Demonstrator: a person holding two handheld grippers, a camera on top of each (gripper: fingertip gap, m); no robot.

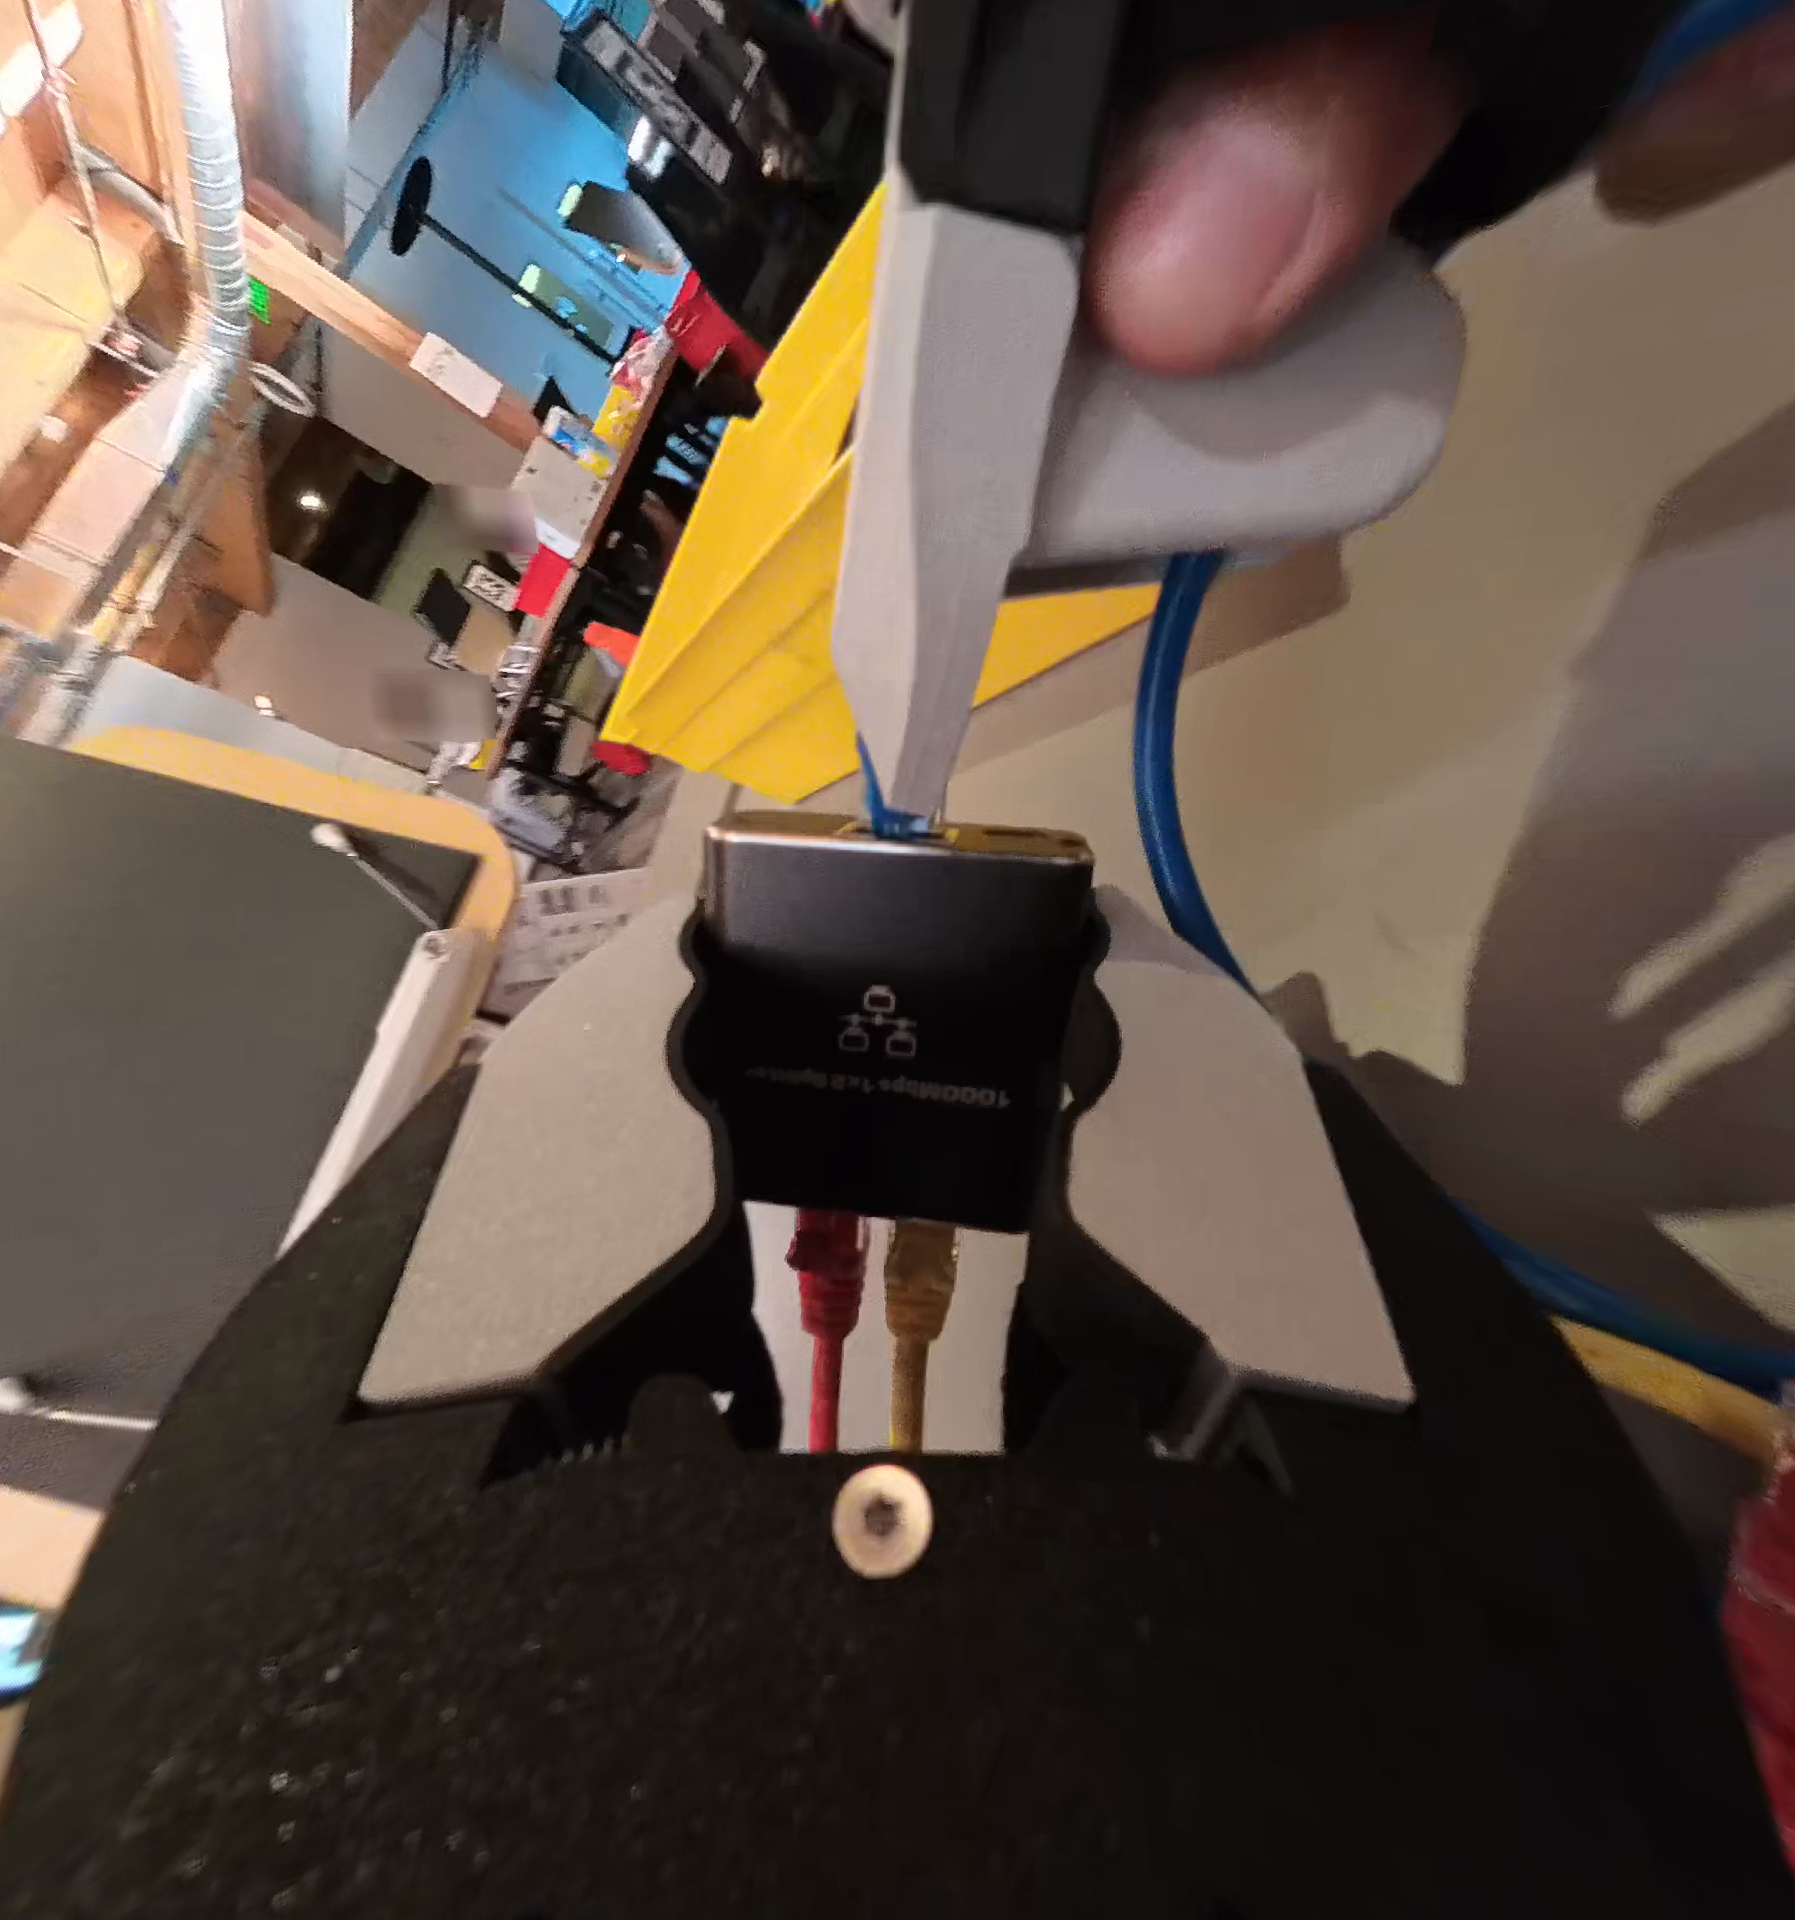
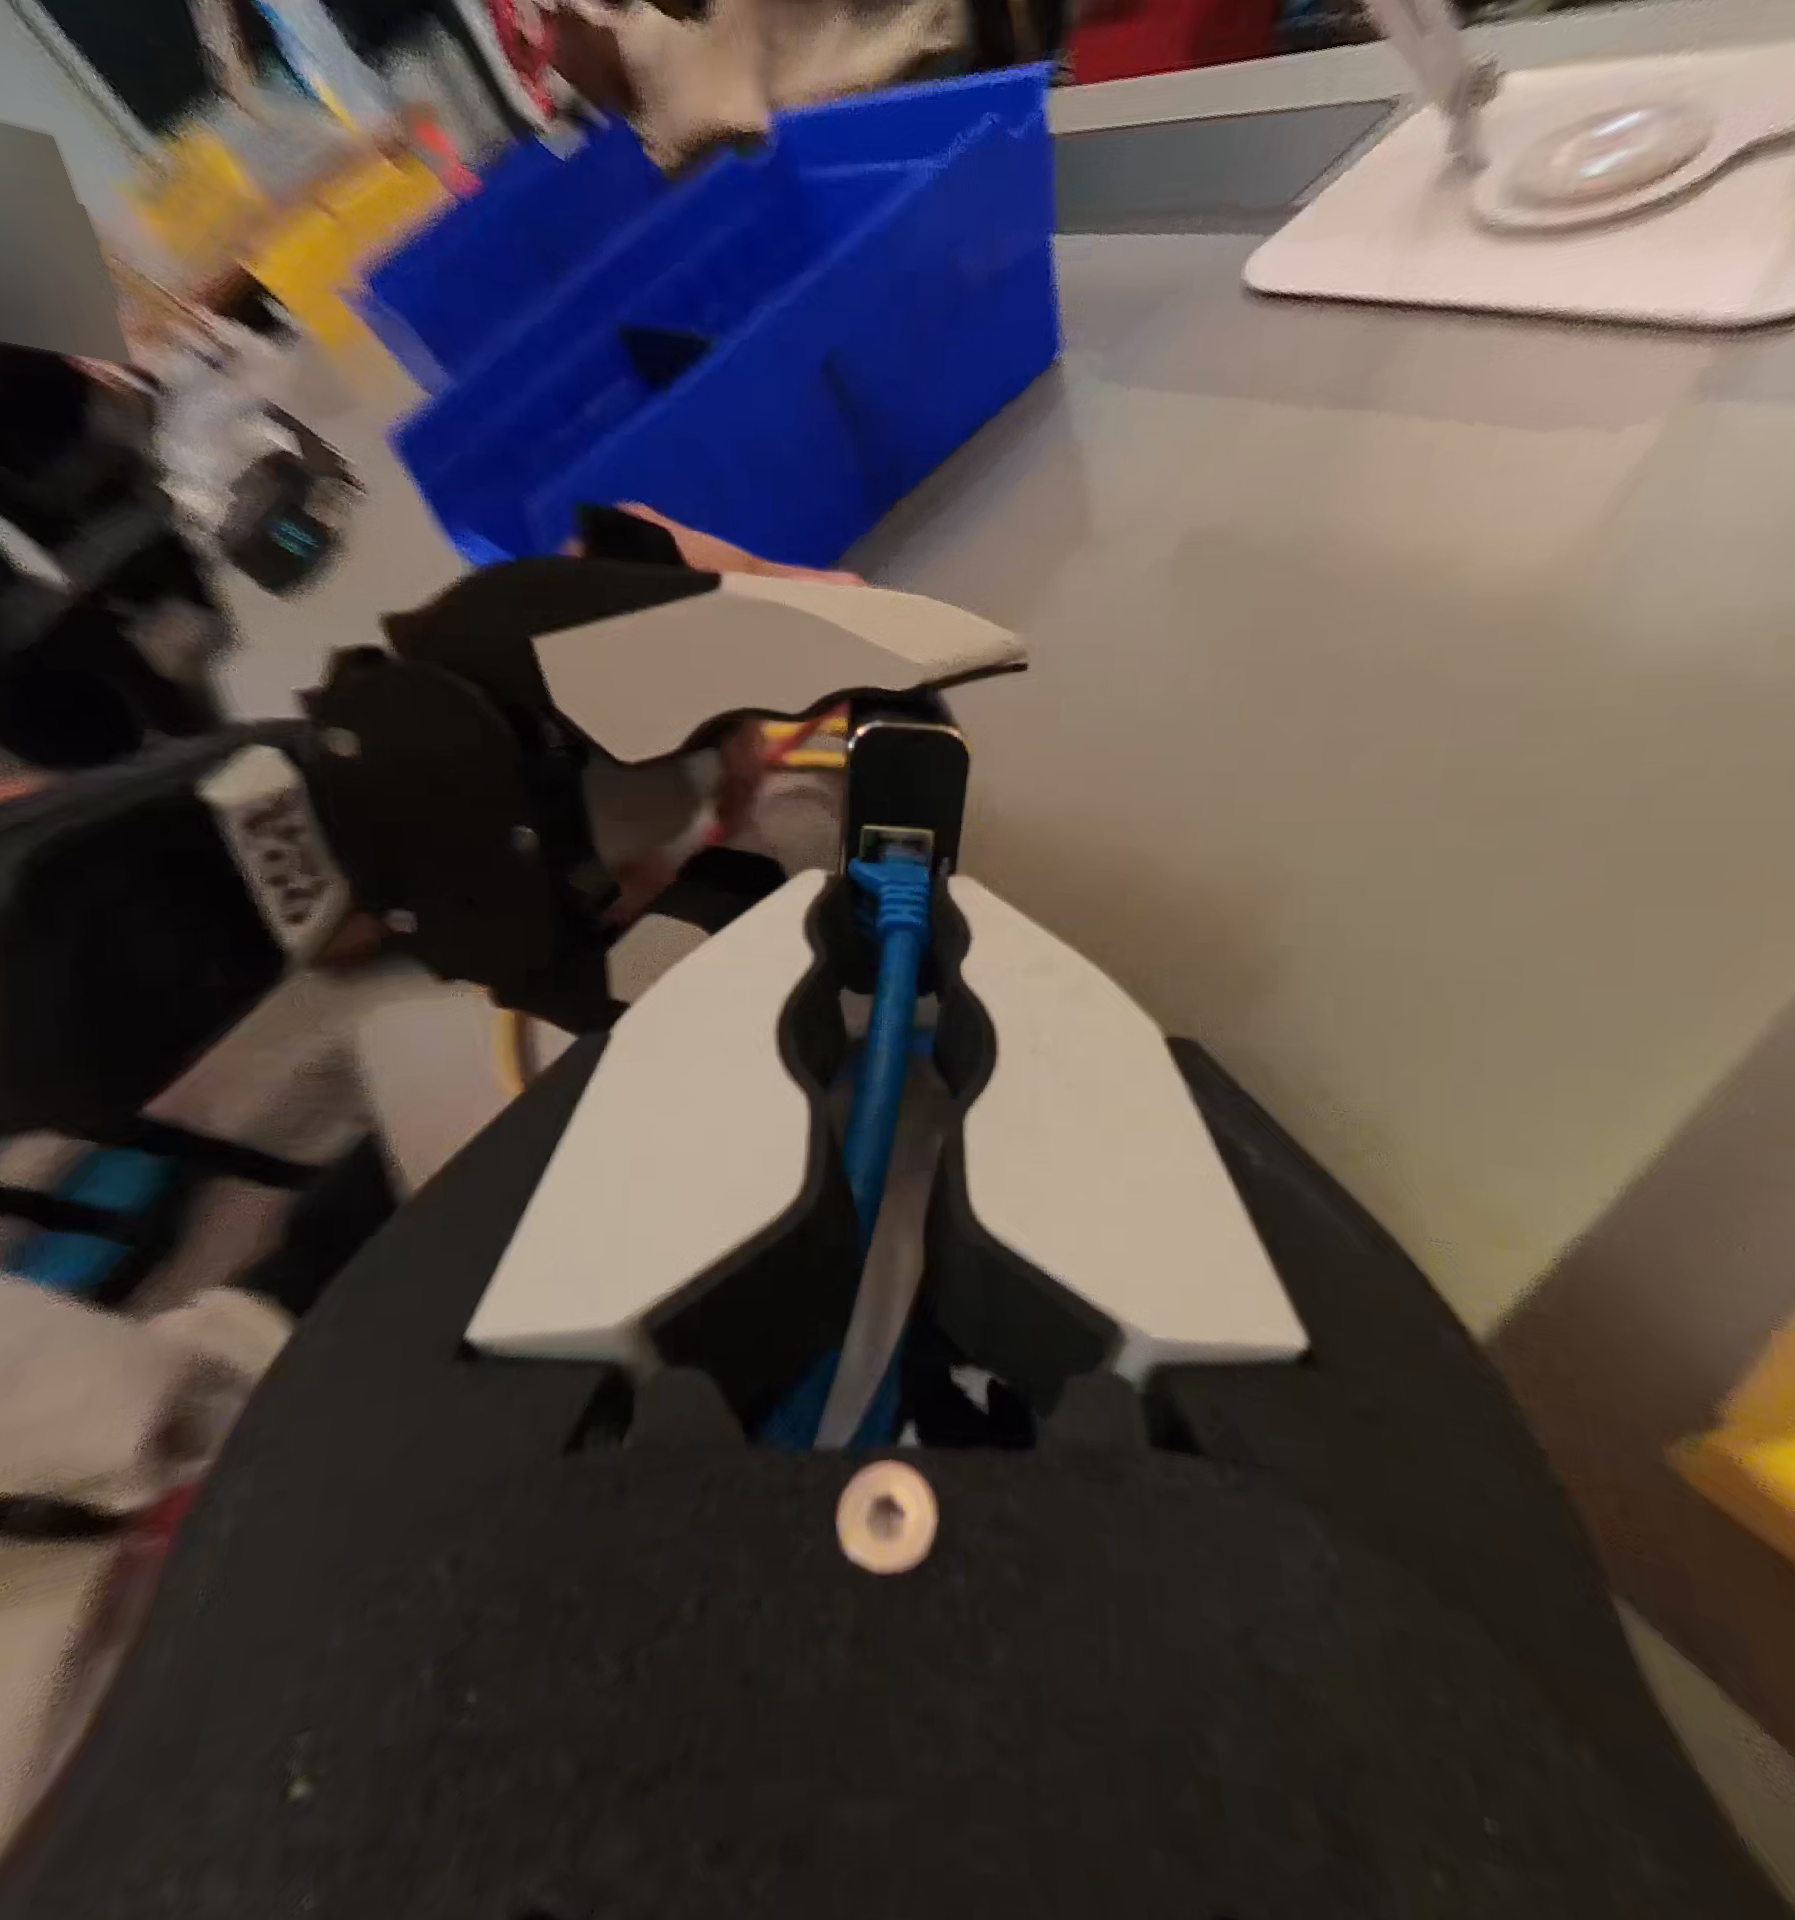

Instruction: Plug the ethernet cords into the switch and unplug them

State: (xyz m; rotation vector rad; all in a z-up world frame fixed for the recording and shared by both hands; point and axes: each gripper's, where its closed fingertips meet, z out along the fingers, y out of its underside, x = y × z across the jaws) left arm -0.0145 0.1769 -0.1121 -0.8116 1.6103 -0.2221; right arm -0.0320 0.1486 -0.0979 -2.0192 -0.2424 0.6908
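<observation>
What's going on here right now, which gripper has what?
The left gripper is shut on the small black switch and holds it off the table. A red cord and a yellow cord sit plugged into its near end. The right gripper is shut on the blue cord just behind its plug, which sits in the port at the switch's far end. Whether it is fully seated cannot be told.

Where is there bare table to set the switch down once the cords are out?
The grey table is bare between the blue bins, the white stand base and the yellow bin. It is crowded on the other side, around the left tongs gripping the switch while the right tongs hold the blue cord.
</observation>
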